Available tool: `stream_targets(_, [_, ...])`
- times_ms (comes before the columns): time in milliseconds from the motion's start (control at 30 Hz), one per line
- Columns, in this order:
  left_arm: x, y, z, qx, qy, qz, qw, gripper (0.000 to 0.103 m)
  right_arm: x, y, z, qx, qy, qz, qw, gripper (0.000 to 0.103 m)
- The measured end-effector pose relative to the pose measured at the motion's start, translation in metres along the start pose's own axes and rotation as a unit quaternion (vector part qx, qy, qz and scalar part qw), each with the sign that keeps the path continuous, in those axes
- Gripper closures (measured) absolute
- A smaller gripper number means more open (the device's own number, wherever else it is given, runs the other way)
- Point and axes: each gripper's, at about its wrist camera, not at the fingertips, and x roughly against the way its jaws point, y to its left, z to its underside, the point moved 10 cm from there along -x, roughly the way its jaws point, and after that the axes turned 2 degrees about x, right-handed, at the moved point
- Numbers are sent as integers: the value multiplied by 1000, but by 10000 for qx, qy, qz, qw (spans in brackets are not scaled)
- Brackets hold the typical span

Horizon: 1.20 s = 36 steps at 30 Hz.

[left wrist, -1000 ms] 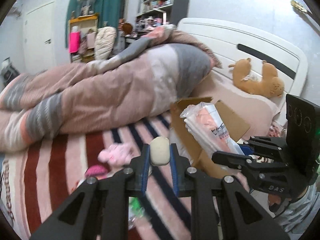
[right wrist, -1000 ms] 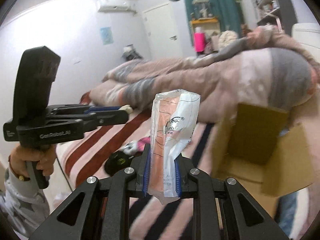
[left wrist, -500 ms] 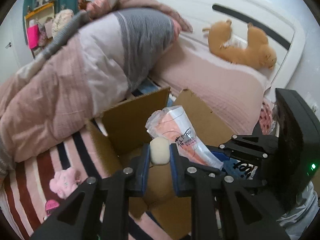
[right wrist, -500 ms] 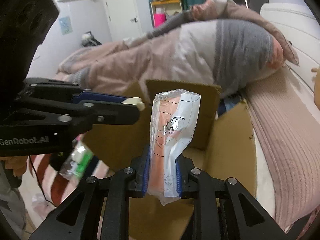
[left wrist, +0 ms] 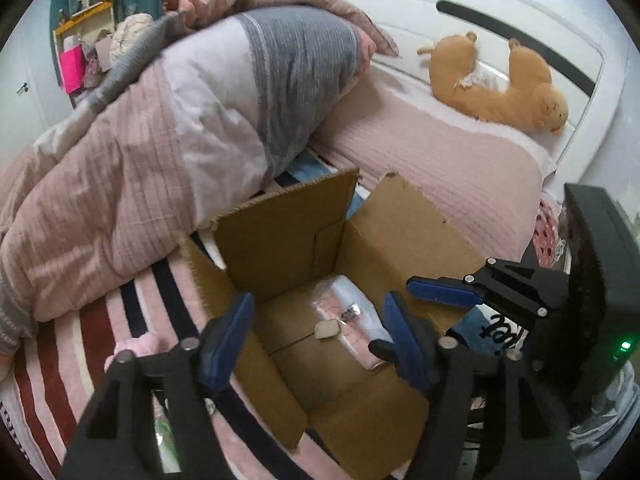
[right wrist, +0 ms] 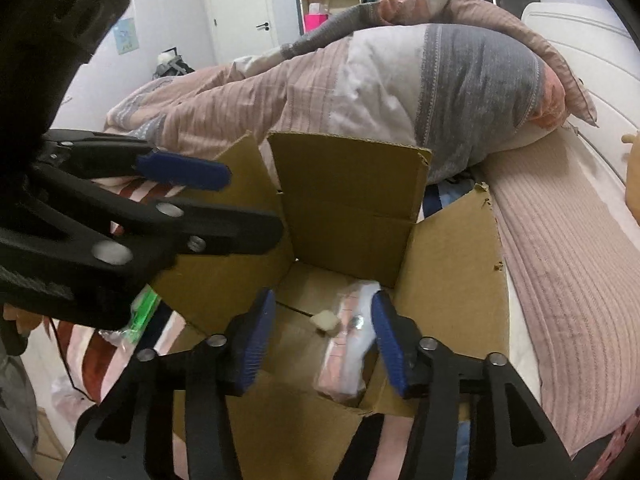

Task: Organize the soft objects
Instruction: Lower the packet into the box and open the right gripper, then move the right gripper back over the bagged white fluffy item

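Left hand-held gripper [left wrist: 320,334] is wide w/ nothing in it; jaws just opened. Right hand-held gripper [right wrist: 324,332] is open too, just let go. Small white soft lump [left wrist: 326,329] & pink soft pack in plastic [left wrist: 352,322] now lie in the cardboard box [left wrist: 280,236]. Left to do: pink plush [left wrist: 134,346] on the striped bed [left wrist: 92,332]. Box flaps stick up, big quilt [left wrist: 160,136] crowds behind.

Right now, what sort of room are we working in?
A bedroom, by the look of it: a bed with a white headboard, a rumpled pink and grey duvet and a plush bear by the pillow. The cardboard box sits on the bed.
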Motion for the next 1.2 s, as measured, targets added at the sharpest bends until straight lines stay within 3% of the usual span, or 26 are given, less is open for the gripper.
stream_targets(200, [57,20,2,109,-523,-133,9985,17,21,25,-10,232,-305,-73,9992,22])
stream_targets(333, [95,53,15,233,-773,-476,9956,16,39,60,-22,605,-675,-158,9958,3])
stream_targets(400, [113,72,26,356,-850,-627,9938,13,47,79,-28,801,-880,-121,9928,0])
stream_targets(500, [134,104,47,538,-935,-833,9907,10,54,112,-37,1054,-1083,-60,9885,0])
stream_targets(633, [151,145,82,861,-965,-1078,9857,10,54,163,-43,1171,-1116,-603,9850,0])
stream_targets(867, [152,210,156,1363,-827,-1303,9786,10,7,226,-31,1038,-409,-1191,9866,1])
stream_targets(933, [147,222,170,1462,-782,-1325,9772,10,-20,240,-21,875,-95,-1358,9868,10])
stream_targets(1200, [110,249,215,1755,-559,-1144,9762,10,-119,249,26,186,829,-1261,9884,33])
